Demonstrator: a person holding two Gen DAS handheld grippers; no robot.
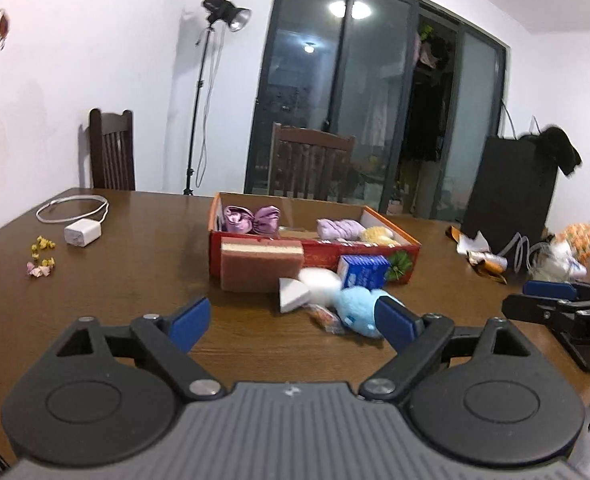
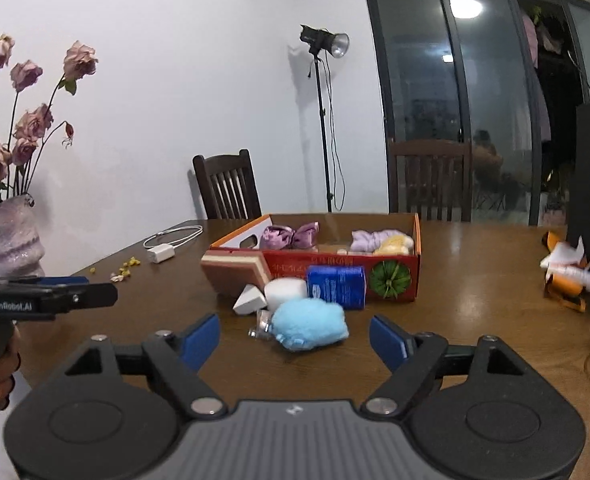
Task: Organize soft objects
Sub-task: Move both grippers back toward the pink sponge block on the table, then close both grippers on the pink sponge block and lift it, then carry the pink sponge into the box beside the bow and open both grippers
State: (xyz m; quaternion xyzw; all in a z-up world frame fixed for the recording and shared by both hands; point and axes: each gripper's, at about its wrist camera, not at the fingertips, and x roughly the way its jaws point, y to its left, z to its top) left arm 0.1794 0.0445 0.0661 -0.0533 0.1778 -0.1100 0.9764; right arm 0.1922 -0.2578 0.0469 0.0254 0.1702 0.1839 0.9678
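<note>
Carefully lower your wide-open right hand-held gripper (image 2: 295,338) around the blue plush (image 2: 309,326), left hand-held gripper (image 1: 293,322) open too.

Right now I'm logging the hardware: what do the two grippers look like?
Both match: the left gripper and right gripper have black linkage arms, silver pivot screws, round black side housings, a ribbed grey body and blue finger pads. White "GenRobot.AI" lettering marks the left one's side.

A home dining room: wooden table (image 2: 475,280), dining chairs (image 2: 227,188), vase of roses (image 2: 13,236), glass balcony doors (image 2: 455,100).
</note>
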